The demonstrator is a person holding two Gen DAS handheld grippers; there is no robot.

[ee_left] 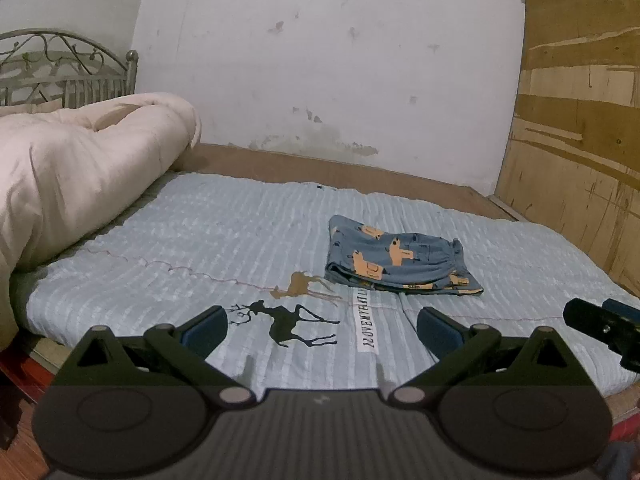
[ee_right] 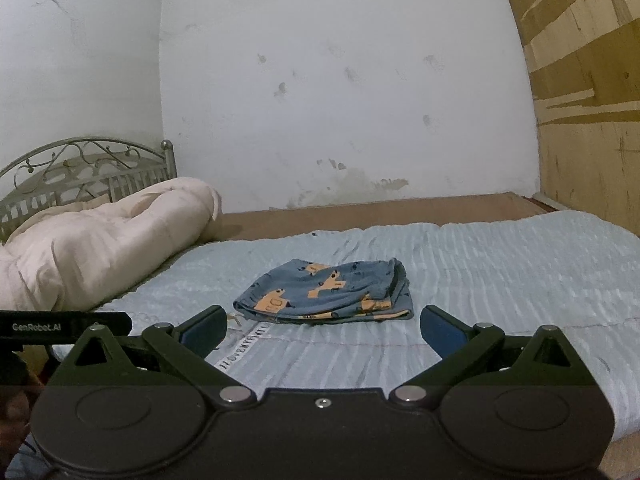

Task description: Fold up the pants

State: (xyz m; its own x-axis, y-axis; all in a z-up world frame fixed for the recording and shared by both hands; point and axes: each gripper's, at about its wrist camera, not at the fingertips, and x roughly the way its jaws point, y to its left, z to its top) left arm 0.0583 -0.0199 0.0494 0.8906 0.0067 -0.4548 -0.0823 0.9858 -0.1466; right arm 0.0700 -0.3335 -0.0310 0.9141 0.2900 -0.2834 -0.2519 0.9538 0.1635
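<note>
Bedroom setting: pale blue ribbed bedspread (ee_left: 180, 248) over a bed, stained white wall (ee_left: 340, 60) behind, wooden panel (ee_left: 580, 120) at right of frame.

- Pants (ee_left: 400, 262) — blue with orange animal print, folded into a compact stack, lying flat on the bedspread at centre-right of the left view and at centre of the right view.
- Left gripper (ee_left: 322, 330) — jaws spread wide, empty; pants lie beyond it, up and right, apart.
- Right gripper (ee_right: 322, 330) — jaws spread wide, empty; pants lie just beyond the fingertips, not touching.
- Cream quilt (ee_left: 80, 176) — bundled, left of frame.
- Metal headboard (ee_left: 60, 68) — upper left.
- Deer prints (ee_left: 292, 320) — lower centre of the left view.
</note>
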